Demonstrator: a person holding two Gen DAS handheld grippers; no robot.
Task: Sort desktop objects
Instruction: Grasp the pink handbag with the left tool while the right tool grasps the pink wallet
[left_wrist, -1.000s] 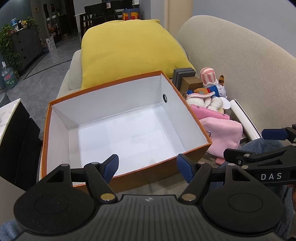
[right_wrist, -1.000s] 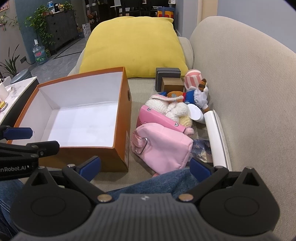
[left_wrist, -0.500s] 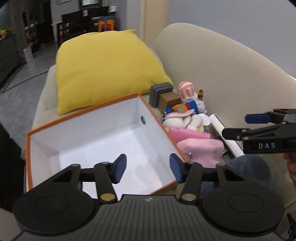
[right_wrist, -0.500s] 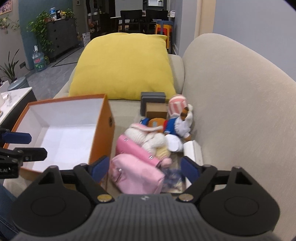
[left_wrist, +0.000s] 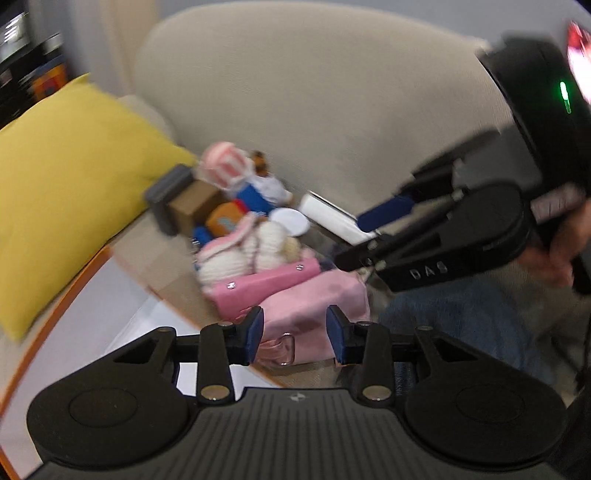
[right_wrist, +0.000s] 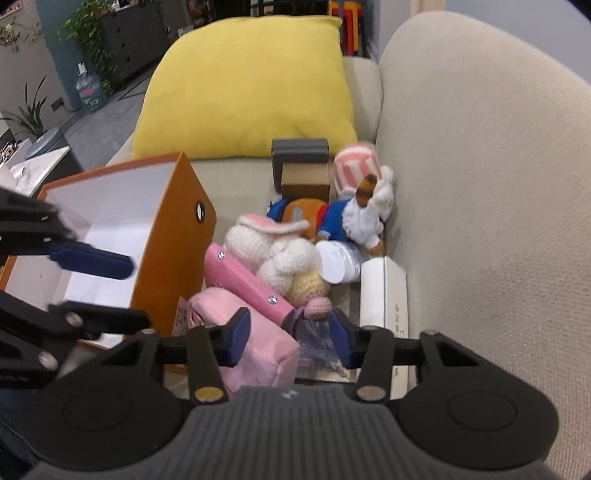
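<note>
Lying beside the orange box (right_wrist: 173, 236) on the sofa (right_wrist: 480, 184), the pink pouch (right_wrist: 258, 350) sits below both grippers; left gripper (left_wrist: 294, 334) and right gripper (right_wrist: 289, 341) fingers are closing, nothing gripped.

Home living room: beige sofa (right_wrist: 480, 184), yellow cushion (right_wrist: 247, 85), houseplants (right_wrist: 92, 33), dark sideboard (right_wrist: 129, 40) behind.

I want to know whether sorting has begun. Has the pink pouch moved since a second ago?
No. In the right wrist view the pink pouch lies beside the orange box, under the pink case, as before.
</note>
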